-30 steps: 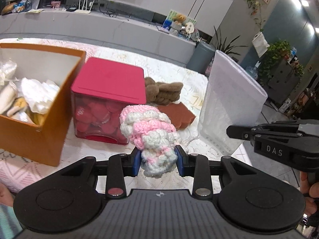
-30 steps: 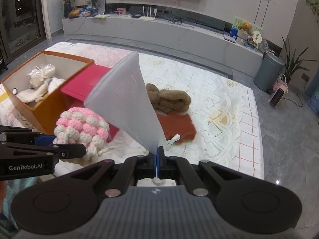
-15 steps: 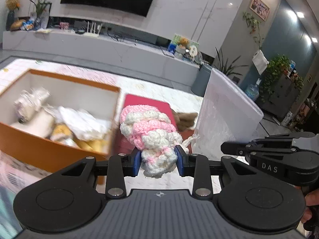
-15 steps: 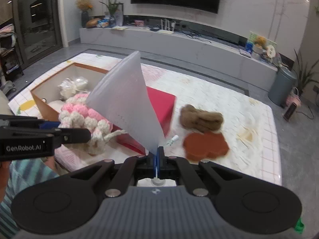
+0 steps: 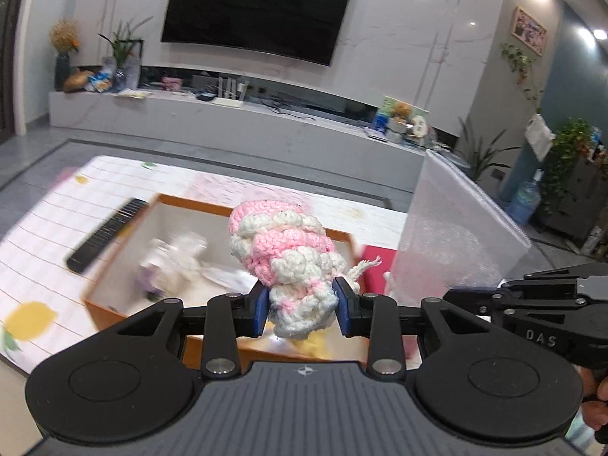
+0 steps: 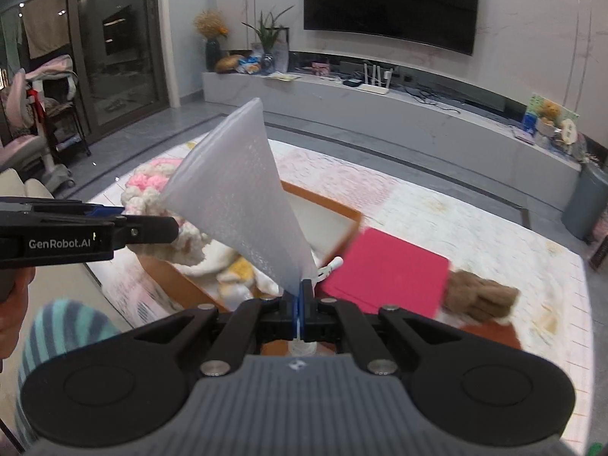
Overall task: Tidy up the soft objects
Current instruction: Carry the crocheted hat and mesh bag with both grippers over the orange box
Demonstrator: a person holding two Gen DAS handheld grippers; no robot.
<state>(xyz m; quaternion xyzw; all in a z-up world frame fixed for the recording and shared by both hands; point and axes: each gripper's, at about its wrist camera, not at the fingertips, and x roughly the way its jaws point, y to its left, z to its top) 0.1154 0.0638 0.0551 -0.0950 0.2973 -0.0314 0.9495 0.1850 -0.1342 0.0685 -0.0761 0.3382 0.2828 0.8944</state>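
My left gripper [image 5: 303, 309] is shut on a pink and white crocheted piece [image 5: 285, 262] and holds it in the air over the orange box [image 5: 114, 273]; it also shows in the right wrist view [image 6: 167, 190]. My right gripper [image 6: 302, 307] is shut on a corner of a white bubble-wrap pouch [image 6: 243, 197], held upright; the pouch also shows in the left wrist view [image 5: 452, 235]. The orange box [image 6: 323, 205] holds several pale soft items [image 6: 235, 269].
A red-lidded box [image 6: 387, 269] stands right of the orange box. A brown fuzzy item [image 6: 478, 296] and a rust-coloured pad [image 6: 490, 332] lie beyond it. A black remote [image 5: 106, 233] lies left of the orange box. The table edge is near me.
Both grippers have risen and swung left with their loads. The crocheted piece now hangs over the orange box instead of in front of the red box.
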